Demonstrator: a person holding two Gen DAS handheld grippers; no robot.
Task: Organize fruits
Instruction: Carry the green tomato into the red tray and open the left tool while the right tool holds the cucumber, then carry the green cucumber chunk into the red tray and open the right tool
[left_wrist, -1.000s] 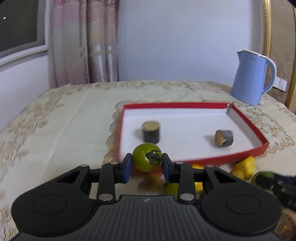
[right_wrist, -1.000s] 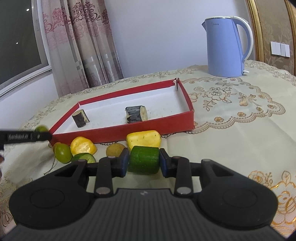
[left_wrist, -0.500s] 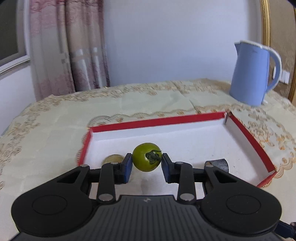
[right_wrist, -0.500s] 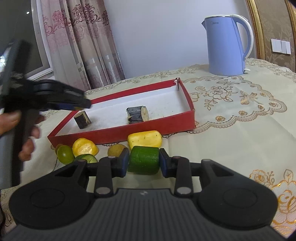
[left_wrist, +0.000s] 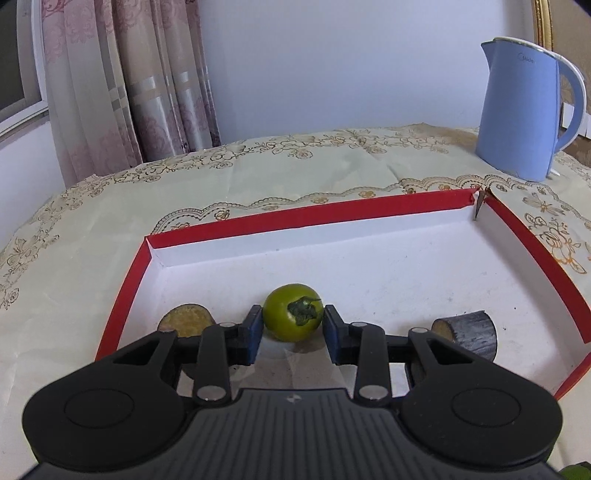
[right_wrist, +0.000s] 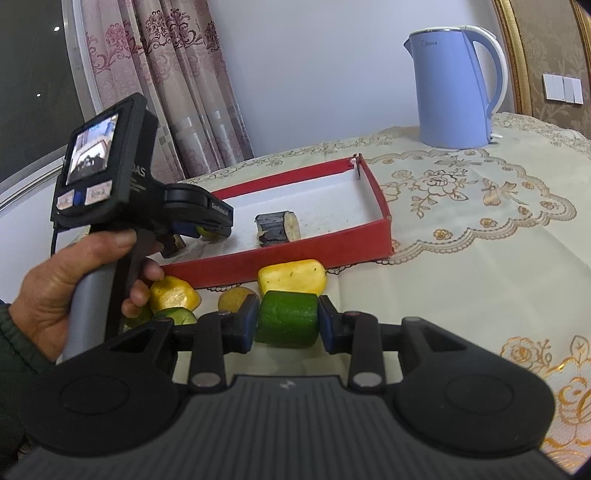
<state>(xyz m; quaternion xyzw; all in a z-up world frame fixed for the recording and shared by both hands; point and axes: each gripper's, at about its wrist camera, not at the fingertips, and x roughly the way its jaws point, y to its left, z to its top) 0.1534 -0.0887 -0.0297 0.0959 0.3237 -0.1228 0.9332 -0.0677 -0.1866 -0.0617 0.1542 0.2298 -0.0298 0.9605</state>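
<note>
While upright, green tomato (left_wrist: 292, 316), stem nearward

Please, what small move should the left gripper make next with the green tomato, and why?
Probably finish opening, then draw back. The left gripper has the round green tomato low inside the red-walled white tray, between two dark cut pieces, and its jaws are opening. The right gripper holds a green cylindrical chunk.

left gripper (left_wrist: 292, 334): black, blue pads | right gripper (right_wrist: 287, 325): same | sleeve (right_wrist: 11, 354): dark green
</note>
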